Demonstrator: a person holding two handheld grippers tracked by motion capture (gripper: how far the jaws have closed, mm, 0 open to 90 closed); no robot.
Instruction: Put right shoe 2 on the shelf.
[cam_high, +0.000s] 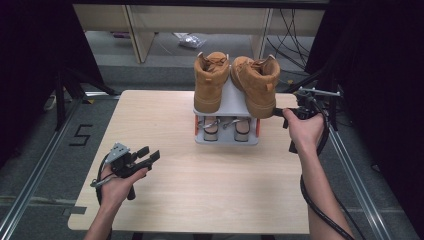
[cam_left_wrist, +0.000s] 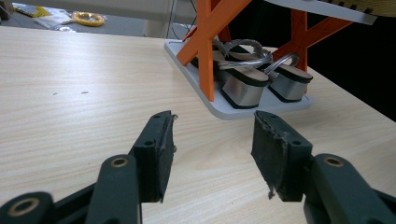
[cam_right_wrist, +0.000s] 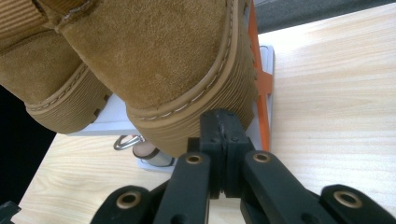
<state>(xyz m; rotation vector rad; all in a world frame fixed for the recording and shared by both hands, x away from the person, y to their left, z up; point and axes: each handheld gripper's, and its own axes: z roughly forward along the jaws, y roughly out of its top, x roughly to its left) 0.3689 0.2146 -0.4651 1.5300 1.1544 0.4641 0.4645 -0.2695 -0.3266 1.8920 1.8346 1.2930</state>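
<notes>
Two tan suede boots stand on the top shelf of a small grey rack (cam_high: 227, 141) with orange side struts (cam_left_wrist: 208, 42): the left boot (cam_high: 210, 82) and the right boot (cam_high: 257, 85). A pair of silver-heeled sandals (cam_high: 226, 129) sits on the lower shelf. My right gripper (cam_high: 278, 113) is shut with nothing between its pads. In the right gripper view its tip (cam_right_wrist: 223, 122) is right at the ribbed toe sole of the right boot (cam_right_wrist: 163, 60). My left gripper (cam_high: 149, 154) rests low over the table's front left, open and empty, and points toward the sandals (cam_left_wrist: 245, 86).
The light wooden table (cam_high: 200, 190) has bare surface in front of and left of the rack. Beyond it are desk legs, cables and floor litter. Metal rails run along both sides of the table. The right gripper's cable (cam_high: 320, 210) trails down past the forearm.
</notes>
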